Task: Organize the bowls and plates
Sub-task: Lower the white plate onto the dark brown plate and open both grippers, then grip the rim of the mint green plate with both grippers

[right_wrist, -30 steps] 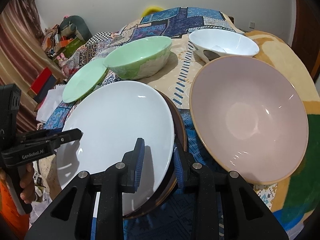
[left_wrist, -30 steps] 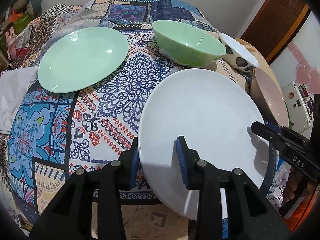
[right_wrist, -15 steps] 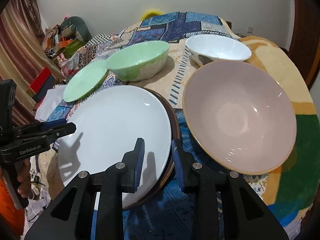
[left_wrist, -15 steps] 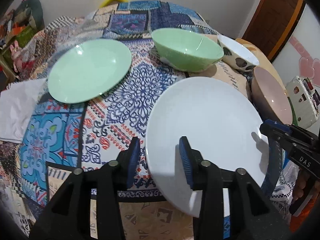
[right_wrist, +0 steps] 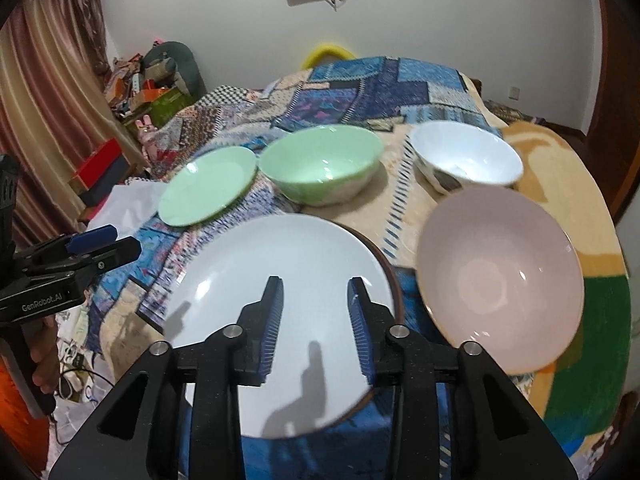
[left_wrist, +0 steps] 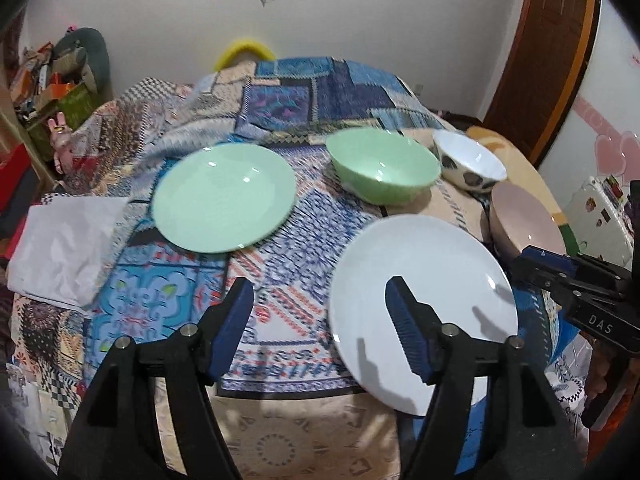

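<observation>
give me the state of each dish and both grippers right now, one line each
white plate: stacked on a brown plate, released
green plate: flat, alone
green bowl: upright, empty
white bowl: upright
pink bowl: upright, empty
left gripper: opening, fingers empty
right gripper: opening, fingers empty

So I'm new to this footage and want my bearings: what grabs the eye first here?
The big white plate lies nearest, stacked on a brown plate whose rim peeks out at its right. Both grippers, left and right, hover over it with jaws opening and nothing between them. Right of it sits a wide pink bowl; behind, a green plate, green bowl and white bowl line the patterned cloth.
</observation>
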### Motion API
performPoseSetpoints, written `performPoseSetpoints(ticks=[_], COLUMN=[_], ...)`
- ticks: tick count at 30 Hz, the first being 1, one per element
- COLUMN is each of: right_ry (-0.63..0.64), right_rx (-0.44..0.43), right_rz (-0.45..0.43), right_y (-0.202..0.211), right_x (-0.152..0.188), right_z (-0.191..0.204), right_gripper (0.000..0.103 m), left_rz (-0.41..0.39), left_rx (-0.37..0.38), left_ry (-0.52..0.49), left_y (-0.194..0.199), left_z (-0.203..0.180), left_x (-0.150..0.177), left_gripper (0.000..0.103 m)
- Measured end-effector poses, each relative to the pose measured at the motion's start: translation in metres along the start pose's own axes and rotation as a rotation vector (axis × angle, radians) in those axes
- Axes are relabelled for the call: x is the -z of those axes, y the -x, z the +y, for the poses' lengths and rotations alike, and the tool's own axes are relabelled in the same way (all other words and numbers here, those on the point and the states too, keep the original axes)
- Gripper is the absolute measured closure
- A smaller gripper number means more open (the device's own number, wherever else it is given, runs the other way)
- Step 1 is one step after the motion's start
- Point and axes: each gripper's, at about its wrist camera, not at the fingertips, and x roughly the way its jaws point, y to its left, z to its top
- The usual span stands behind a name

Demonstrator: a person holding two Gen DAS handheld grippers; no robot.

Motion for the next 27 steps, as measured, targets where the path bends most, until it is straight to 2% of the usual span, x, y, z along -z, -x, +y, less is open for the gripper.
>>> performPoseSetpoints(ticks=[4, 5, 6, 8, 11, 21, 27], right_ry=[0.03, 0.037, 0.045, 0.068, 0.086, 0.157, 0.14], right_rx=[-0.013, -0.015, -0.016, -0.02, -0.025, -0.036, -0.048], right_rz=[-0.013, -0.014, -0.013, -0.005, 0.01, 0.064, 0.111], right_y=[-0.008, -0.011, -0.015, -0.024, -0.038, -0.089, -0.119], right_x=[-0.009, -0.011, -0.013, -0.018, -0.025, -0.05, -0.063], right_z=[0.019, 0.023, 0.028, 0.037, 0.049, 0.089, 0.092], right_gripper=[0.057, 0.056, 0.054, 0.054, 0.052, 0.051, 0.051], left_rz=[-0.012, -0.014, -0.017, -0.035, -0.038, 0.027, 0.058], left_rx=[-0.032, -0.048, -0.064, -0.083, -0.099, -0.122, -0.124], left_ry=[0.019, 0.024, 0.03, 0.048, 0.069, 0.138, 0.151], left_y=[0.004, 0.004, 0.003, 0.002, -0.004, -0.052, -0.085], left_z=[0.023, 0.028, 0.035, 0.049, 0.069, 0.135, 0.163], left_x=[-0.005, -0.006, -0.006, -0.007, -0.01, -0.027, -0.039], left_gripper=[0.033, 0.03, 0.021, 0.013, 0.012, 0.011, 0.011])
